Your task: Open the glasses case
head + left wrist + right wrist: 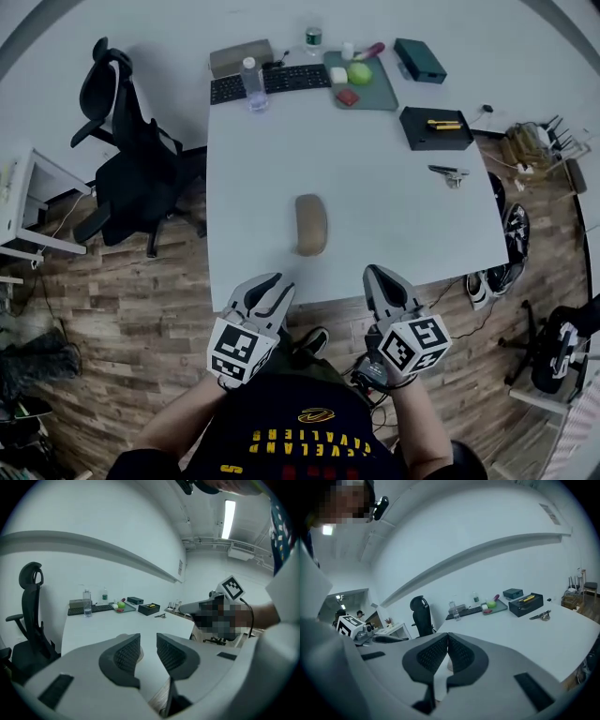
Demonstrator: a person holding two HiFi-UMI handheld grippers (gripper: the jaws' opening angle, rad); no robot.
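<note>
**Two Grippers Hovering at the Surface's Edge, Glasses Case Lying Closed**

A person is holding the left gripper (274,284) and the right gripper (378,275) side by side over the near edge of a white surface (375,187). Both are pointing toward the tan glasses case (311,224). The case is lying closed on the surface just ahead of them and between their lines, with neither gripper touching it. In the left gripper view, the left gripper's (148,641) jaws are standing slightly apart, released, with nothing clamped between the ribbed pads. In the right gripper view, the right gripper's (447,637) jaws are pressing tip to tip, clenched on nothing. A keyboard (270,82), a water bottle (251,84) and a green tray (373,89) are sitting along the far edge.
</note>
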